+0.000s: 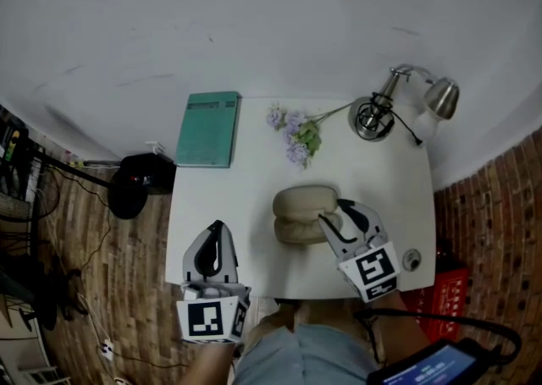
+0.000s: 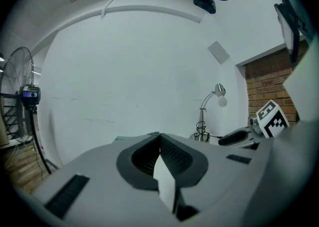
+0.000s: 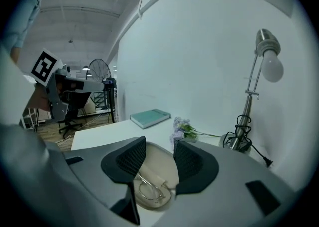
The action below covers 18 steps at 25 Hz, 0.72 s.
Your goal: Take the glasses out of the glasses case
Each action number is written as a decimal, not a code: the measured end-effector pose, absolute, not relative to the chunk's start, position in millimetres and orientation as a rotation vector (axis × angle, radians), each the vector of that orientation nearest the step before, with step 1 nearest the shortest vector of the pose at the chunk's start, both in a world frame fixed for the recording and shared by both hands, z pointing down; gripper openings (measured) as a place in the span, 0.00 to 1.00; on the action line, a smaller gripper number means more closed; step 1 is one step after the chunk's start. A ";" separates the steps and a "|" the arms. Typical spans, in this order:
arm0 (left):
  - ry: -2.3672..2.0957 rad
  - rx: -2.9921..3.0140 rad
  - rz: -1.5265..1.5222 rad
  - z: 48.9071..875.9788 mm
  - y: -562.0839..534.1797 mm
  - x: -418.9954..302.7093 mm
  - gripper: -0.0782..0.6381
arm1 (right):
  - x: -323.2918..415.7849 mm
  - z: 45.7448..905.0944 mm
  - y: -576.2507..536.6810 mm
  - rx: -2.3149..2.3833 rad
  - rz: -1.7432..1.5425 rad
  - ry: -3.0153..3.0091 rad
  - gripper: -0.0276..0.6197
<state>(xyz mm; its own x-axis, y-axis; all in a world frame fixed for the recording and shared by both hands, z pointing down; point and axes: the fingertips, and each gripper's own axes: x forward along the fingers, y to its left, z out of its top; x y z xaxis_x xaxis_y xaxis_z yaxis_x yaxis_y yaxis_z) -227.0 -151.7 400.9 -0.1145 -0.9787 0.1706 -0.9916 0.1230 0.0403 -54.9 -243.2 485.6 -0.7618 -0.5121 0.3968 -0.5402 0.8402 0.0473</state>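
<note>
The beige glasses case [image 1: 301, 215] lies open in the middle of the white table [image 1: 246, 197]. In the right gripper view, thin-framed glasses [image 3: 149, 189] rest inside the case [image 3: 158, 165]. My right gripper [image 3: 159, 149] hangs just above the case's near end, open, one jaw on each side, and the pads touch nothing. From the head camera the right gripper [image 1: 333, 213] reaches the case's right edge. My left gripper [image 1: 216, 228] is over the table's front left, apart from the case, shut and empty [image 2: 159, 136].
A teal book [image 1: 209, 128] lies at the table's far left. Purple flowers [image 1: 296, 134] lie behind the case, and a desk lamp [image 1: 398, 100] stands at the far right corner. A small round object [image 1: 412, 259] sits near the front right edge.
</note>
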 end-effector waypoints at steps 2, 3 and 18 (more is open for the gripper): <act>-2.233 1.960 0.137 405.1 -151.9 -230.2 0.12 | -56.3 498.8 -239.5 0.752 0.112 -2.601 0.34; -2.235 1.948 0.147 406.9 -152.6 -232.7 0.12 | -57.1 504.6 -238.0 0.736 0.120 -2.595 0.33; -2.212 1.870 0.211 443.5 -157.3 -239.0 0.12 | -54.5 586.9 -223.2 0.565 0.156 -2.455 0.27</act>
